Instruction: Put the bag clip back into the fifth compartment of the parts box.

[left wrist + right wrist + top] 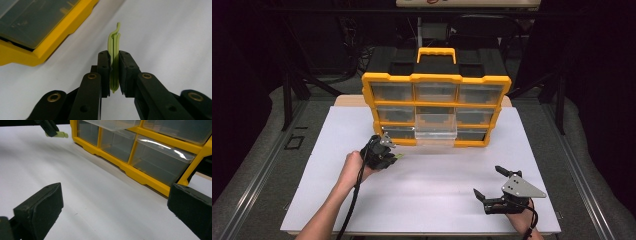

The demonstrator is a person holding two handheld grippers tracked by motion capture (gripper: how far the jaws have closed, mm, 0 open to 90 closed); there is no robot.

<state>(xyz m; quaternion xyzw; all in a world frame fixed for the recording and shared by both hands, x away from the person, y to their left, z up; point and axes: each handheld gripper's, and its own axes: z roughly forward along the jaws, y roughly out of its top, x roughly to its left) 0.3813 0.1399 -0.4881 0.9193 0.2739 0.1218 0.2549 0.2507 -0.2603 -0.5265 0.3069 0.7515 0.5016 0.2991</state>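
1 green clip (114, 53) is clamped edge-on between the jaws of the left gripper (114, 72), held just above the white table (427, 195), near the left front corner of the yellow drawer cabinet (437, 107). It looks light, thin and springy; grip its flat sides. The right gripper (492, 184) rests near right, jaws apart, holding nothing.

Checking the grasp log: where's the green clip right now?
The green clip is pinched between the jaws of the left tool, over the white table in the high view, left of centre, just in front of the yellow organizer's lower left corner.
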